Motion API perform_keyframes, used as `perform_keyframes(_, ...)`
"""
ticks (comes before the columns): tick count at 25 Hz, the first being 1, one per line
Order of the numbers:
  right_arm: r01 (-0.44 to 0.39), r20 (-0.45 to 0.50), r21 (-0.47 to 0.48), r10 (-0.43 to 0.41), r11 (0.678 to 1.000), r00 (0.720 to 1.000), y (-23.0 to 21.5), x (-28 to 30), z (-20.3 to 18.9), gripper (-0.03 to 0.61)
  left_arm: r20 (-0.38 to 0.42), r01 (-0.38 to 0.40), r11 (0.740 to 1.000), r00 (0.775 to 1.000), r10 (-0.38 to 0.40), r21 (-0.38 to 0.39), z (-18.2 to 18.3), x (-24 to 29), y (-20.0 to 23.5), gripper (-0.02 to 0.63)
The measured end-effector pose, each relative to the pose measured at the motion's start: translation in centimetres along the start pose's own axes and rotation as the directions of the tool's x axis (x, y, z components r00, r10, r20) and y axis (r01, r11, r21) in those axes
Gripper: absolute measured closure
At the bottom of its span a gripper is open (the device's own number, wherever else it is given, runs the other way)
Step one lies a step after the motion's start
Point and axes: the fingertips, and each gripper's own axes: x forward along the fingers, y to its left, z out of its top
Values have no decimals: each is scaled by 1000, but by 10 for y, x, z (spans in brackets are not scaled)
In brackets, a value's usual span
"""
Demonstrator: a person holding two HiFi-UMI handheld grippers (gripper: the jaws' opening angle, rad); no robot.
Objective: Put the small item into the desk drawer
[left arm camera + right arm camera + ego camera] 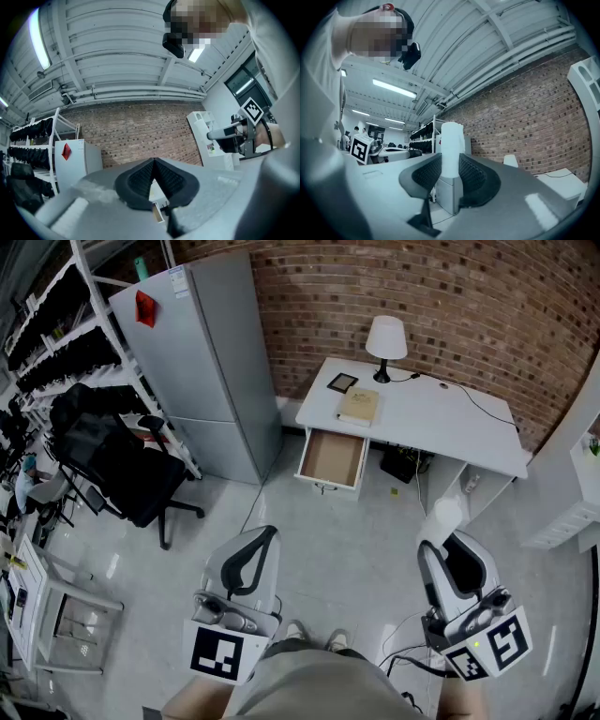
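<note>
A white desk point(441, 418) stands against the brick wall, its wooden drawer point(331, 458) pulled open at the left end. I stand a few steps back from it. My right gripper point(448, 538) is shut on a small white cylindrical item point(443, 518), which sticks up past the pads. The right gripper view shows the same item point(451, 145) upright between the black ribbed pads of that gripper point(451, 168). My left gripper point(270, 532) hangs at the lower left, jaws shut tip to tip with nothing in them; in its own view the left gripper point(153, 160) points toward the wall.
On the desk are a white lamp point(385, 345), a book point(358, 406) and a small dark frame point(342, 382). A grey fridge point(202, 362) stands left of the desk, a black office chair point(112, 460) further left. A white shelf unit point(572, 493) is at the right.
</note>
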Motion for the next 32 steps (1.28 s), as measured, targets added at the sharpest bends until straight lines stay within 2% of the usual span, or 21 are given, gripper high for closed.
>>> perform_keyframes(12,-13,5,28,13,1000,1000,-21,-19,-2,460,-26,-5,1000,1000,5,5,2,11,-25,612)
perform_keyframes(20,-11,2,51,10,999,1000,-36,-24,-12,460,-16,1,1000,1000,-1,14,0,25,-38,612)
perform_keyframes(25,-24,6,53,24,998,1000,-41,-13,-16,460,0,-8,1000,1000,8,9,-1,32,-33,612)
perform_keyframes(32,-19,-4,65,19,998,1000,-56,25,-34,459,0,-15,1000,1000,15,-4,-22,56,-6,612)
